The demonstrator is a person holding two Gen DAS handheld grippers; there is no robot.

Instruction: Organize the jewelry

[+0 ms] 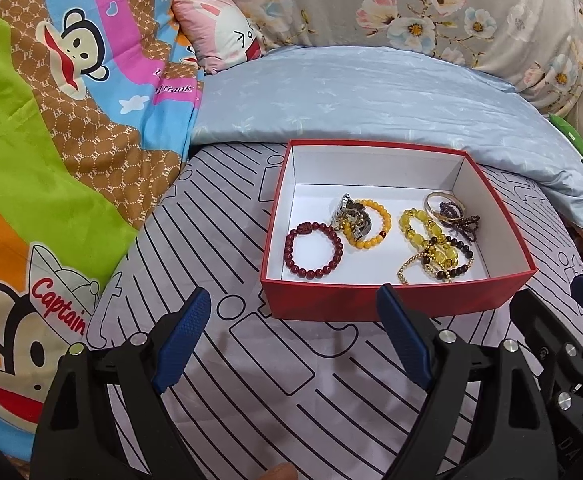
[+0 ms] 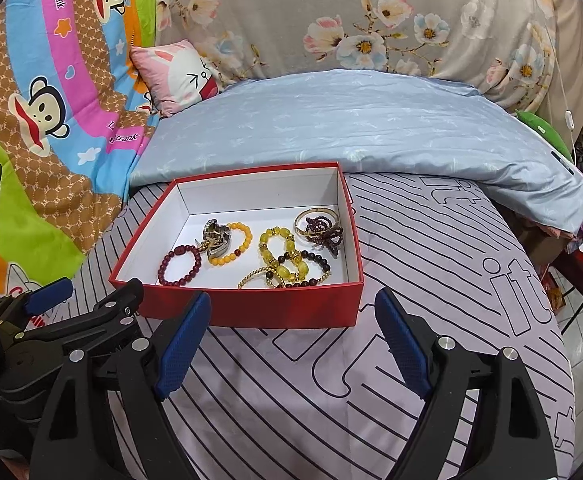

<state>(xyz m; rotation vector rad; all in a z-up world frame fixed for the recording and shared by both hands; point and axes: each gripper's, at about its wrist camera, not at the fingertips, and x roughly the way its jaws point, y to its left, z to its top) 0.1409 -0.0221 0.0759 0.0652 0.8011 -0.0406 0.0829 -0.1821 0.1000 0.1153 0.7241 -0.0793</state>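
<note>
step: jewelry appeared gathered in red box [image 1: 395, 300] | left gripper [image 1: 295, 332] and right gripper [image 2: 291, 332]: spread wide, empty | next: probably untangle the yellow bead bracelet [image 2: 281, 254]

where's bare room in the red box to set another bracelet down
The back strip of the red box, along its far white wall, is bare, as is the near-left corner beside the dark red bead bracelet. The right half is crowded: yellow bead bracelets, a gold bangle and dark beads overlap there.

left gripper [image 1: 293, 334]: black frame, silver screws | fingers [image 1: 185, 336]: blue textured pads
</note>
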